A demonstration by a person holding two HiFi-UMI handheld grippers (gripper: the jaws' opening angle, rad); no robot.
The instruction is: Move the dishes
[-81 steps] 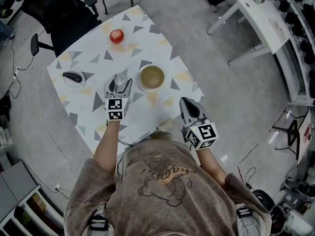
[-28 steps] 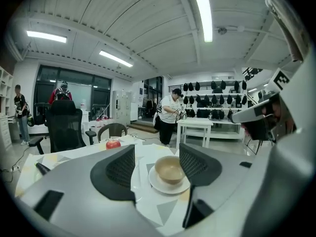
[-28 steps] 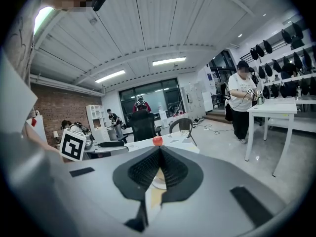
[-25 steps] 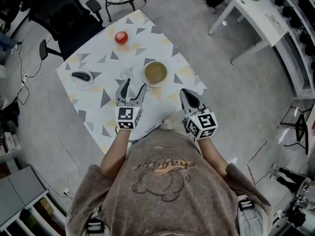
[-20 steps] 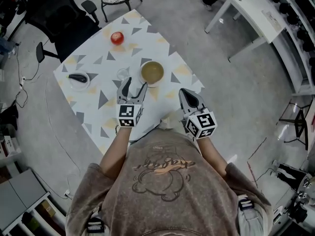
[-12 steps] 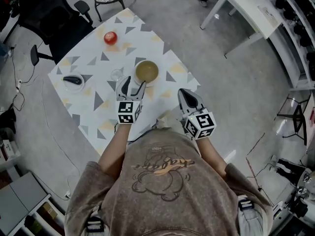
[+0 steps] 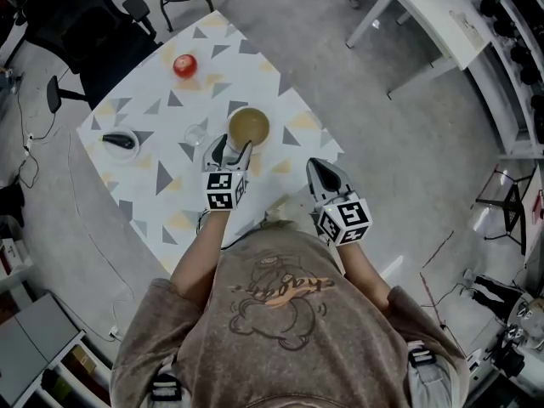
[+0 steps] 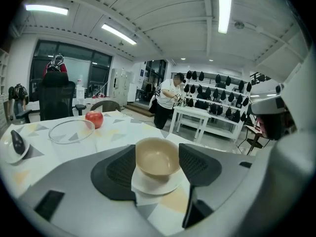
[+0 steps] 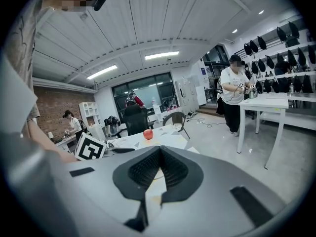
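The patterned counter [image 7: 255, 66] lay ahead of both tools. The left tool [image 7: 229, 150] had its jaws spread, and the tan bowl [image 7: 248, 127] on its white saucer [image 8: 156, 184] sat just ahead between them, untouched. The right tool [image 7: 322, 168] had its jaws pressed together on nothing. A glass bowl [image 7: 196, 133] sat left of the left tool's tips, with a red apple [image 7: 184, 65] well beyond.

A tan bowl [image 8: 157, 157] is sitting upright on a white saucer [image 8: 158, 186] near the bench's [image 7: 153, 185] edge. A clear glass bowl [image 8: 71, 131] is standing to its left, and a small white plate [image 8: 7, 154] farther left is carrying a dark object [image 8: 17, 140].
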